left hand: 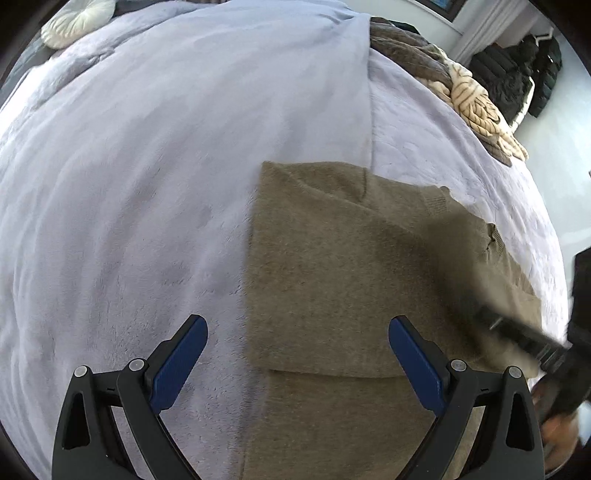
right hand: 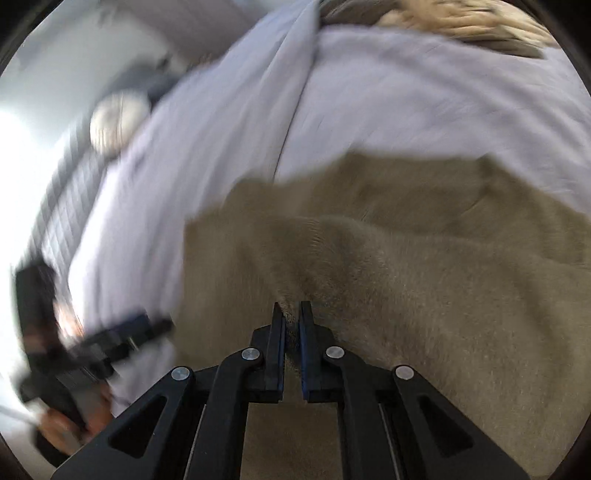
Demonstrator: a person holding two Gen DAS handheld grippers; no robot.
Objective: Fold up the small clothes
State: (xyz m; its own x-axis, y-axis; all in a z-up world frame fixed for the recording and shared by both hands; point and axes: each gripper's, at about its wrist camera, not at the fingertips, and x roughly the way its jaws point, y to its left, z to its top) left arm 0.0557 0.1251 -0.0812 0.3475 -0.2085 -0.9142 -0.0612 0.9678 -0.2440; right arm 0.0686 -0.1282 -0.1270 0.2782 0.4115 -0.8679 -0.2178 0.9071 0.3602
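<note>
A tan knit garment point(left hand: 332, 266) lies partly folded on a pale lilac bed cover point(left hand: 147, 166). My left gripper point(left hand: 295, 328) is open and empty, hovering above the garment's left edge. My right gripper point(right hand: 291, 310) is shut on a pinched fold of the tan garment point(right hand: 406, 295) and lifts it; the view is blurred by motion. The right gripper also shows in the left wrist view point(left hand: 517, 332) at the garment's right side. The left gripper shows blurred at the left of the right wrist view point(right hand: 125, 332).
A round white cushion point(left hand: 77, 22) lies at the far left of the bed. A brown and cream striped throw point(left hand: 461, 88) is bunched at the far right. Dark clothes point(left hand: 517, 70) hang beyond the bed. A seam in the cover point(left hand: 369, 110) runs toward the garment.
</note>
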